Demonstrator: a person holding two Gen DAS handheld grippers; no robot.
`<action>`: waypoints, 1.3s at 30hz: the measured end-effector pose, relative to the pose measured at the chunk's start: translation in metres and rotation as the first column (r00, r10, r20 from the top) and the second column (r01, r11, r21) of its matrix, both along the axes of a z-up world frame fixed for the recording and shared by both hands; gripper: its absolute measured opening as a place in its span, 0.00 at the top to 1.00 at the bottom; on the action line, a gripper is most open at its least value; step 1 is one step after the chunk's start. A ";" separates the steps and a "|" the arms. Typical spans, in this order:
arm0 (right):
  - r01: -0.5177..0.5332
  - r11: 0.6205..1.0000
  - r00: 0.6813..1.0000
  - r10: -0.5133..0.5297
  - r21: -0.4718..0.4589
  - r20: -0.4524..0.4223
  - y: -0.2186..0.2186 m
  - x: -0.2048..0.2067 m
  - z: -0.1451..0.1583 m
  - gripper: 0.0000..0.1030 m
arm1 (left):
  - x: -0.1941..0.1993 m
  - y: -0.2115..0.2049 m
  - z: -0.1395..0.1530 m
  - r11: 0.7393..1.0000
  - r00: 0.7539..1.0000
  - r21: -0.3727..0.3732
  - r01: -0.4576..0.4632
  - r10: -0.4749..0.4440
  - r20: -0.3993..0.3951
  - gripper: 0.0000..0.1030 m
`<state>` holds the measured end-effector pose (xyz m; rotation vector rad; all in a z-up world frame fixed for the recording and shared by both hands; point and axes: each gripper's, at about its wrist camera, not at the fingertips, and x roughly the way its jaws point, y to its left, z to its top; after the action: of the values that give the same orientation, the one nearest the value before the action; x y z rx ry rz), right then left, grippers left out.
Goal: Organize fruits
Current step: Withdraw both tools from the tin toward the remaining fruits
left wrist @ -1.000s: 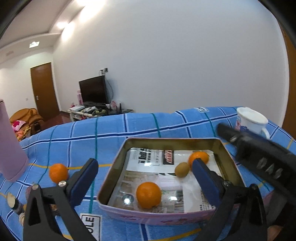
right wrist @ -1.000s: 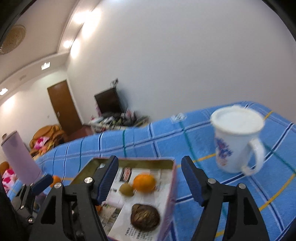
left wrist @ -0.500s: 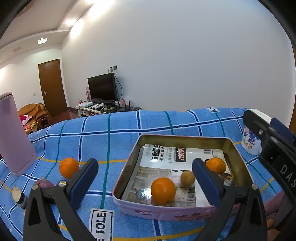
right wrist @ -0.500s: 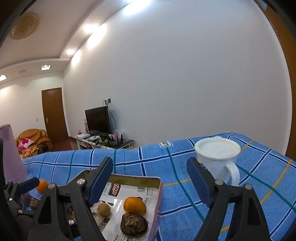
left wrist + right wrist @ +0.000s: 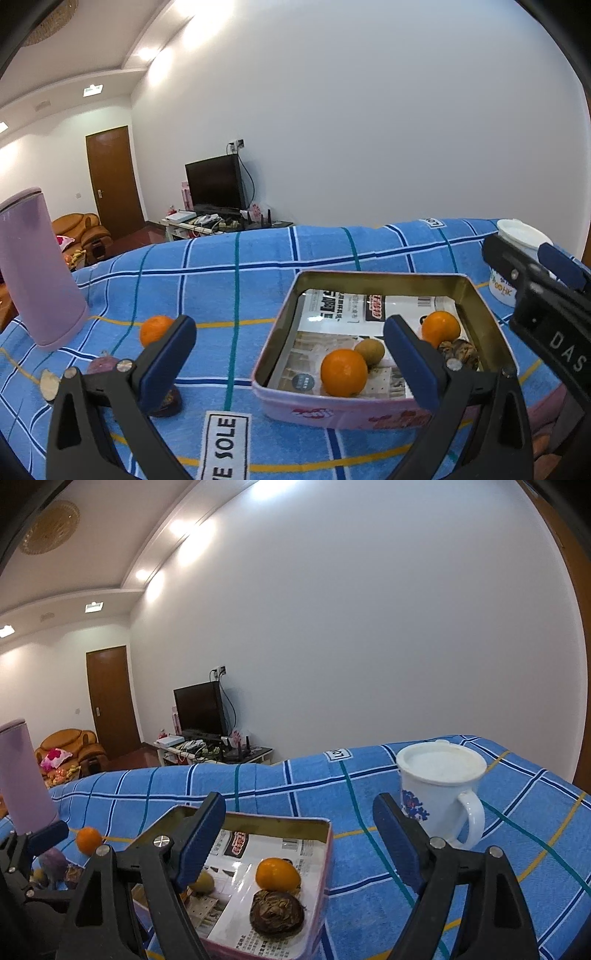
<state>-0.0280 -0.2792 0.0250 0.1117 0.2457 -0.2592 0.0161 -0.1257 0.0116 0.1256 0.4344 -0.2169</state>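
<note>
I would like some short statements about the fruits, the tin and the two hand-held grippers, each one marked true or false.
1. Two oranges lie inside the tin. True: one orange is near the front wall, another orange is toward the back right.
2. Every orange is already in the tin. False: a third orange lies on the blue cloth, left of the tin.
3. The left hand-held gripper holds a fruit. False: it is open and holds nothing.
4. The white mug stands outside the tin. True.
5. The right hand-held gripper is shut on the mug. False: it is open, with nothing between its fingers.
</note>
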 end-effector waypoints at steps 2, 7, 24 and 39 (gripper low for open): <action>-0.008 1.000 1.000 0.008 -0.005 -0.004 0.003 0.000 -0.001 0.19 | -0.002 0.004 0.001 1.000 1.000 -0.003 -0.007 0.007 0.003 0.00; -0.023 1.000 1.000 0.023 0.008 -0.009 0.009 -0.002 -0.002 0.19 | -0.006 0.015 0.001 0.999 0.999 -0.017 -0.032 0.032 0.003 0.00; -0.066 0.997 0.997 0.067 0.028 -0.032 0.033 -0.009 -0.005 0.19 | -0.018 0.043 0.000 0.998 0.998 -0.015 -0.059 0.059 0.001 0.00; -0.131 0.985 0.986 0.141 0.109 -0.087 0.066 -0.009 -0.012 0.19 | -0.023 0.084 -0.003 0.996 0.995 0.008 -0.093 0.093 -0.021 0.00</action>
<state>-0.0371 -0.2137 0.0125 0.1840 0.3589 -0.1158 -0.0073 -0.0417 0.0089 0.1092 0.4615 -0.1254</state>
